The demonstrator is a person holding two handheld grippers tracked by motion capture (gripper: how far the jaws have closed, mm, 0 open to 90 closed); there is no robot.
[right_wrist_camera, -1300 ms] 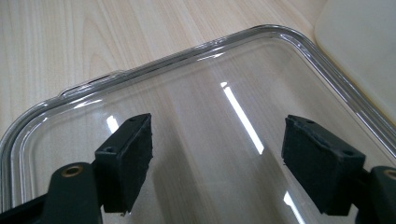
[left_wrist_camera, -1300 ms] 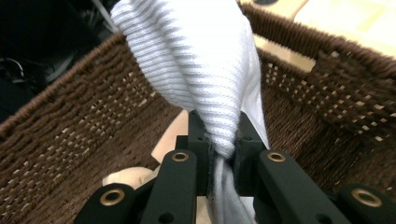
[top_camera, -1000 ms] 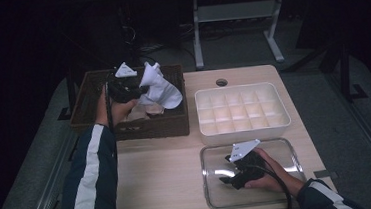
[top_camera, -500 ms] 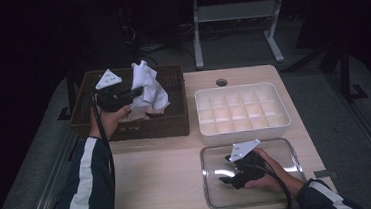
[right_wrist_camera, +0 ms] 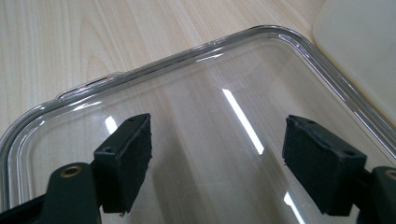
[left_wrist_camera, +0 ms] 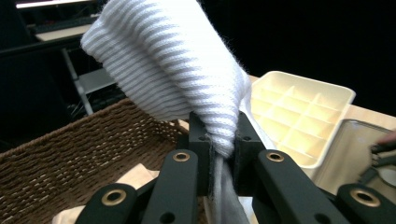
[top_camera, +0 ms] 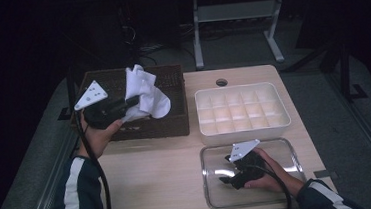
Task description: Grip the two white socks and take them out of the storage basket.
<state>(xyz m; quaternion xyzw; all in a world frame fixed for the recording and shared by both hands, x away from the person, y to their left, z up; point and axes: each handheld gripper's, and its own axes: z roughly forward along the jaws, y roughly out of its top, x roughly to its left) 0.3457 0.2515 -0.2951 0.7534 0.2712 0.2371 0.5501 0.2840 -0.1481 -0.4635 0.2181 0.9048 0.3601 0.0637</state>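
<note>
**Sock lifted clear of the basket**

Since a second ago, our left gripper [top_camera: 123, 105] has carried the white sock [top_camera: 145, 93] up and toward the basket's [top_camera: 169, 85] near-left corner; the right gripper [top_camera: 227, 171] has not moved. The sock now hangs over the basket, pinched in the left jaws, which are closed narrow on a fold of ribbed knit [left_wrist_camera: 187, 79]. More cloth lies on the basket floor.

To do this step well, we judge we should keep the pinch firm, lift until the trailing end clears the basket's rim, then swing right of the basket toward the tray [top_camera: 244, 111] without dragging cloth over the weave.

Our right gripper rests on the clear lid [top_camera: 282, 149], well right of the basket, jaws wide and holding nothing.
</note>
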